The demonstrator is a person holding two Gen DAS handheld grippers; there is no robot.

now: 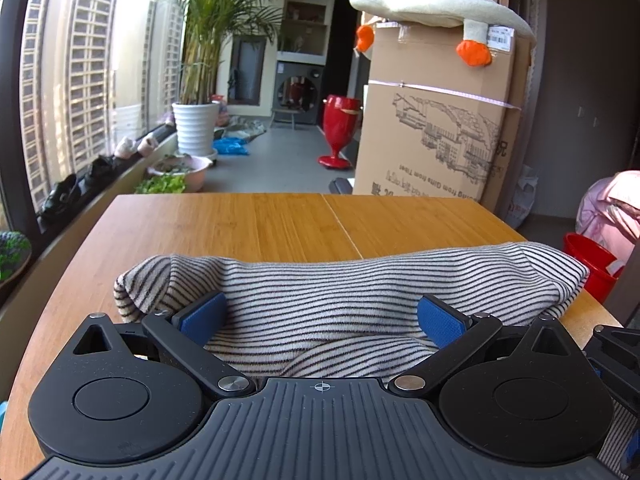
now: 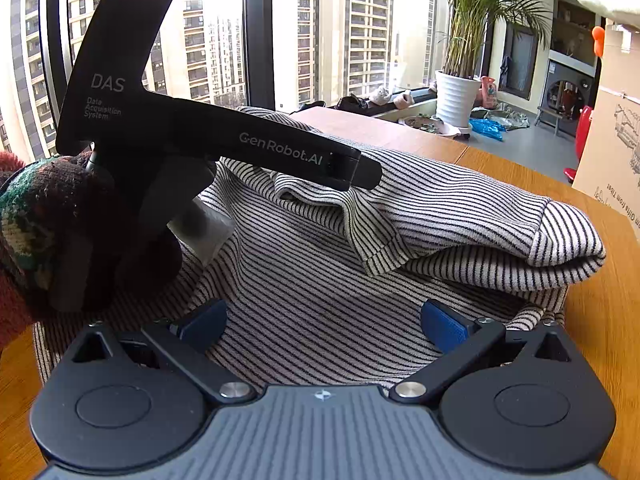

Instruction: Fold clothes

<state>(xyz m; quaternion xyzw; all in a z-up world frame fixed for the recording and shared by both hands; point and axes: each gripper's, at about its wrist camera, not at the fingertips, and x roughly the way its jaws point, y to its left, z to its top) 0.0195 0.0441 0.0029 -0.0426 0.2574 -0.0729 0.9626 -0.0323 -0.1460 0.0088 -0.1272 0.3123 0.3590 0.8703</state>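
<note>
While the striped garment (image 1: 340,300) is lying bunched and partly folded across the near part of the wooden table (image 1: 280,224), the left gripper (image 1: 322,316) is hovering just over it, its blue pads (image 1: 204,316) spread wide with nothing between them. Moving right, the right gripper (image 2: 324,320) is likewise sitting above the cloth with its fingers gaping apart. Beyond the table's far right edge, a cardboard box (image 1: 436,120) is standing with a plush toy (image 1: 432,10) lying on top.
</note>
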